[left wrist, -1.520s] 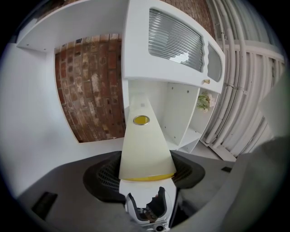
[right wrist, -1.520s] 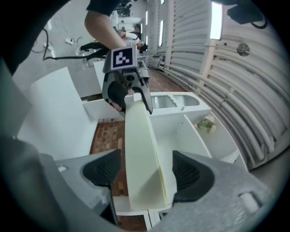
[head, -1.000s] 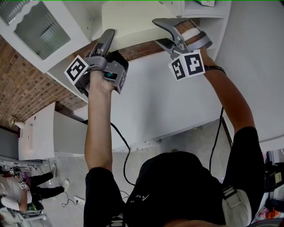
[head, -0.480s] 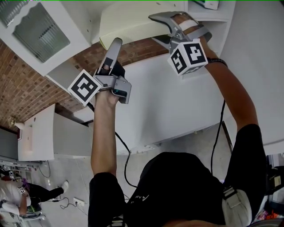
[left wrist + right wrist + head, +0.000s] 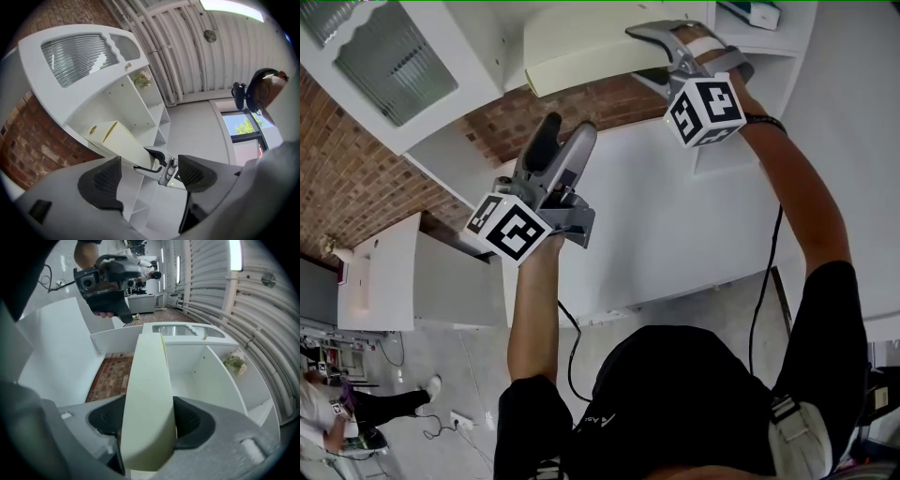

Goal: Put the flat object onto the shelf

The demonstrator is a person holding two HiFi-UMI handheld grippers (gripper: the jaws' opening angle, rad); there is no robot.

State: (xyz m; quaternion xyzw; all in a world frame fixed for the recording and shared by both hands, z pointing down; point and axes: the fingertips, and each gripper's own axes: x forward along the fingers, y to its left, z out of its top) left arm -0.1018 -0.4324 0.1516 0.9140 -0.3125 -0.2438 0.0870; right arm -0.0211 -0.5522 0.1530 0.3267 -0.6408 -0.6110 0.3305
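Both arms reach up. The right gripper [image 5: 645, 54] squeezes the flat object [image 5: 581, 47]. Below it, the left gripper [image 5: 569, 127] is empty, its wide jaws closing a little.

cream flat object [image 5: 581, 42], white shelf [image 5: 478, 37], red-brick wall [image 5: 356, 178]

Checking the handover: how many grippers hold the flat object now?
1. The right gripper clamps the flat object at the shelf; the left gripper is clear of it, jaws closing slightly, nothing between them.

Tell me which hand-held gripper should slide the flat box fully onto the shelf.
Right. The right hand-held gripper clamps the flat box at the shelf; the left hand-held gripper hangs clear of it, jaws closing slightly on nothing.
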